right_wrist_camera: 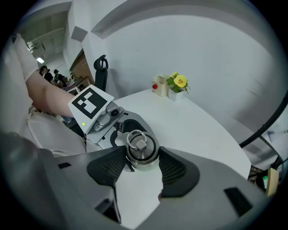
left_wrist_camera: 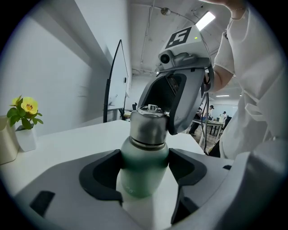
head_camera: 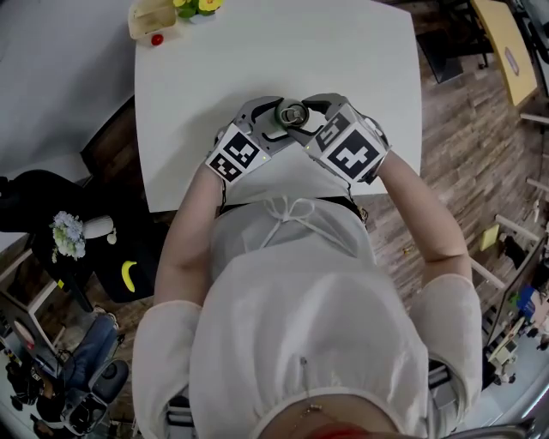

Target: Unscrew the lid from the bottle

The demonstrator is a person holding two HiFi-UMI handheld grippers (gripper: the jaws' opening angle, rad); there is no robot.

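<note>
A green bottle (left_wrist_camera: 140,177) with a steel lid (left_wrist_camera: 147,126) stands upright on the white table (head_camera: 343,51), near its front edge. My left gripper (left_wrist_camera: 145,167) is shut on the green body, one pad on each side. Above it my right gripper (right_wrist_camera: 142,162) reaches down over the bottle, its ribbed pads pressed on both sides of the lid (right_wrist_camera: 141,150), which has a ring on top. In the head view the two grippers, left (head_camera: 257,129) and right (head_camera: 322,120), meet around the lid (head_camera: 292,112). The bottle's lower part is hidden.
A small pot of yellow flowers (head_camera: 196,7) and a cream container (head_camera: 153,19) with a red ball (head_camera: 157,39) stand at the table's far left corner. A black seat with a banana (head_camera: 129,274) is left of the table. The person's body is close against the front edge.
</note>
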